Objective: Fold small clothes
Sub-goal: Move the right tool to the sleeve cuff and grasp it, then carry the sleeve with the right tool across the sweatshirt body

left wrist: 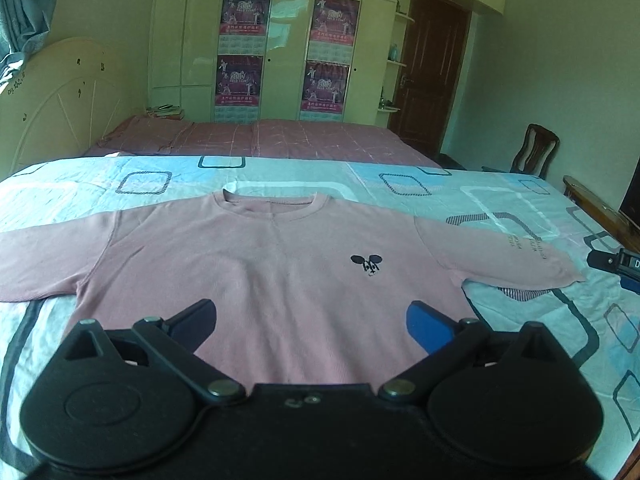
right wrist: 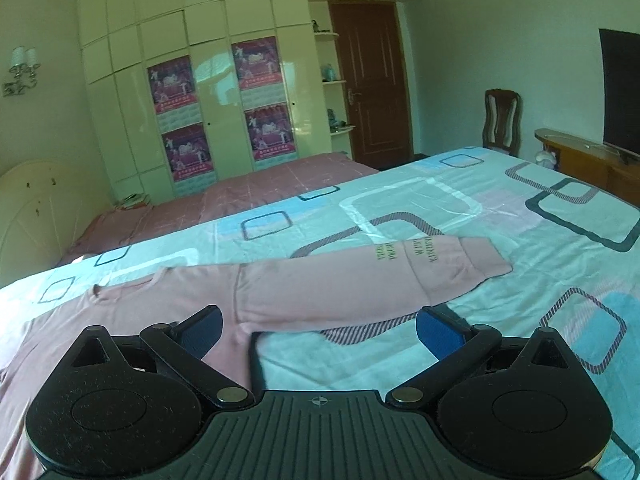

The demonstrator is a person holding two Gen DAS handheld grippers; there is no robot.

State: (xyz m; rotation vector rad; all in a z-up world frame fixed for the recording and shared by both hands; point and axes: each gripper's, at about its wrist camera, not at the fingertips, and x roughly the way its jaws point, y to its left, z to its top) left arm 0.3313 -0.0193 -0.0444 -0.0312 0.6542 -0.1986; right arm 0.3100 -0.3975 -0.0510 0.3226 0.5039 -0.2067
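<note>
pink shirt (left wrist: 256,264) flat, sleeves outspread

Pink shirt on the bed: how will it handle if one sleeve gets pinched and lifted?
Likely floppy: the pink shirt lies flat, following the quilt. The right sleeve would probably drape from the pinch, and the body may drag. Both tongs, left and right, are open.
</note>
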